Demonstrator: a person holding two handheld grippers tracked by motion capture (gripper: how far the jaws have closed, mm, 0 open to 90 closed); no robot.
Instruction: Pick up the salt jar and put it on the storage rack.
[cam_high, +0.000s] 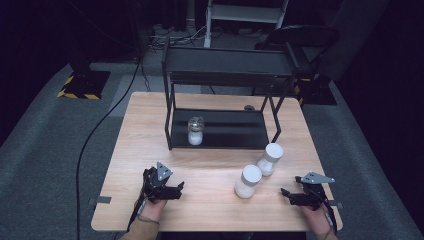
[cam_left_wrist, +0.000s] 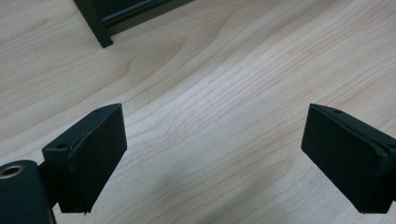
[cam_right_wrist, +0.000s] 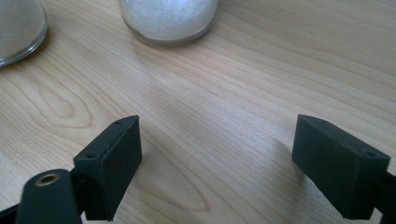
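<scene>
Three jars of white powder sit in a workspace with a black two-tier shelf rack (cam_high: 220, 100) at the far middle of a pale wooden table (cam_high: 210, 172). One jar with a clear lid (cam_high: 195, 130) stands upright on the rack's lower shelf, toward its left end, which suggests the work in hand is stocking that shelf. The other two jars wait on the bare table in front of the rack's right end: the nearer white-capped jar (cam_high: 248, 181) and, just beside it and a little farther back, the second white-capped jar (cam_high: 269, 159), both leaning slightly in the high view.

A person's hands come in from the near edge, each holding a gripper. The left gripper (cam_high: 175, 189) rests low over the near left of the table, its jaws spread wide with nothing but wood grain between them; a corner of the rack's foot (cam_left_wrist: 100, 32) lies ahead of it. The right gripper (cam_high: 285, 192) hovers near the right edge, jaws likewise released and empty, pointed toward the two jars, whose rounded bases (cam_right_wrist: 168, 18) lie just ahead. It seems best placed to take the nearer jar next
</scene>
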